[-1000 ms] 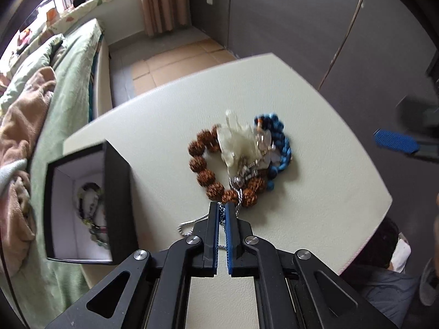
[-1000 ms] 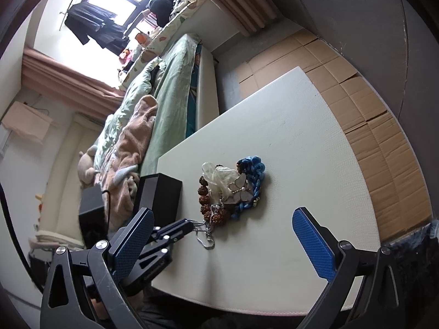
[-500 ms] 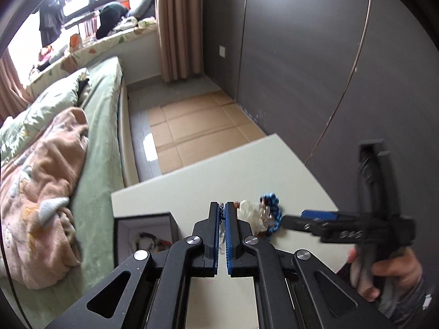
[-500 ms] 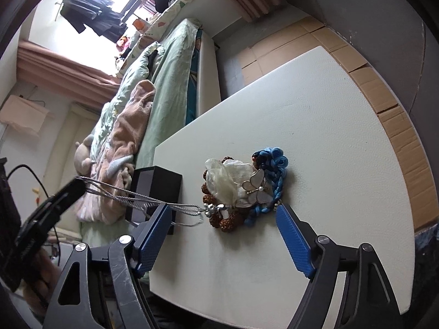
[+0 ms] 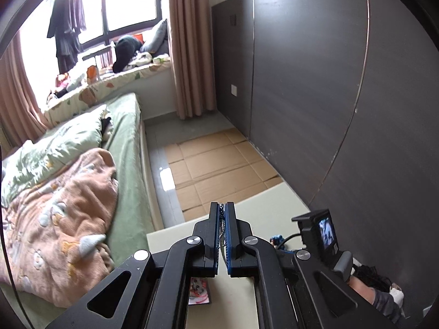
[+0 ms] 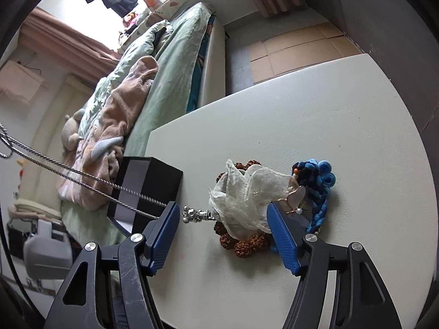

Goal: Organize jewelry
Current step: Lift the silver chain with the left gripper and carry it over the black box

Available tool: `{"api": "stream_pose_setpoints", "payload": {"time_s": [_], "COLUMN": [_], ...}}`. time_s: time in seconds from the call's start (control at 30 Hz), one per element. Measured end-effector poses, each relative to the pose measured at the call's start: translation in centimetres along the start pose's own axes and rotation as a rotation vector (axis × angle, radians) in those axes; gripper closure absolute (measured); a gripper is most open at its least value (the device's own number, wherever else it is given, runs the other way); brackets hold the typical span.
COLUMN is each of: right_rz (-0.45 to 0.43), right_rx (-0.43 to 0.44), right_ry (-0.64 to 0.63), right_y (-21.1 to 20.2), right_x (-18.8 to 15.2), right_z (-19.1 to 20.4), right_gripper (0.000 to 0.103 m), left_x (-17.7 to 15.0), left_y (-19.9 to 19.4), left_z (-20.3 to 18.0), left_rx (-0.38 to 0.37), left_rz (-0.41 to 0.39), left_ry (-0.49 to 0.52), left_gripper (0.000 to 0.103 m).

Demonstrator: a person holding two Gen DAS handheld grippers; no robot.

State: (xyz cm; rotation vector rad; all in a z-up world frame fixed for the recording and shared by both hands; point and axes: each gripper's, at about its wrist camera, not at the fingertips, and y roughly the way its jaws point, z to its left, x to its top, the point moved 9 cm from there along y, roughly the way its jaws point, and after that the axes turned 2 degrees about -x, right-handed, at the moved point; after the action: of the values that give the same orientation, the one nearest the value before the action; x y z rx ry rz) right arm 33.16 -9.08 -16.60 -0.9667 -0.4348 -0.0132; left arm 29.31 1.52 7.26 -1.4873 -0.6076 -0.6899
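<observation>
My left gripper [image 5: 222, 211] is shut on a silver chain necklace [image 5: 222, 235] and holds it high above the table. In the right wrist view the chain [image 6: 82, 174] runs taut from the upper left down to its silver pendant [image 6: 196, 215], still caught at the jewelry pile. The pile holds a brown bead bracelet [image 6: 241, 242], a sheer white fabric piece [image 6: 244, 197], a butterfly clip [image 6: 295, 197] and a blue braided piece [image 6: 319, 192]. My right gripper [image 6: 222, 216] is open, its fingers on either side of the pile. A black jewelry box [image 6: 148, 186] stands to the left.
The white table [image 6: 315, 115] has its far edge towards a cardboard-covered floor [image 5: 216, 164]. A bed [image 5: 82, 164] with green and pink blankets lies to the left. A dark panelled wall [image 5: 329, 82] is on the right.
My left gripper has risen further with the chain, pulling it taut. My right gripper has moved in closer over the pile, its fingers now astride it.
</observation>
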Motion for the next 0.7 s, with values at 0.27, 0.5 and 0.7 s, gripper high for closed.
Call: {"api": "stream_pose_setpoints", "payload": {"time_s": [0.27, 0.5, 0.7], "right_rz": [0.067, -0.033, -0.141], "right_rx": [-0.114, -0.066, 0.059], "right_ry": [-0.045, -0.036, -0.008], "right_y": [3.0, -0.1, -4.2], "right_x": [-0.8, 0.4, 1.8], "right_z": [-0.3, 0.9, 2.4], "right_gripper": [0.096, 0.100, 0.100], "left_x": [2.6, 4.3, 3.7], "left_y": [-2.9, -5.3, -5.0], "left_z": [2.0, 3.1, 5.1], "left_rx": [0.036, 0.074, 0.111], "left_rz": [-0.058, -0.104, -0.098], "left_ry": [-0.012, 0.004, -0.007], "left_gripper": [0.100, 0.100, 0.100]}}
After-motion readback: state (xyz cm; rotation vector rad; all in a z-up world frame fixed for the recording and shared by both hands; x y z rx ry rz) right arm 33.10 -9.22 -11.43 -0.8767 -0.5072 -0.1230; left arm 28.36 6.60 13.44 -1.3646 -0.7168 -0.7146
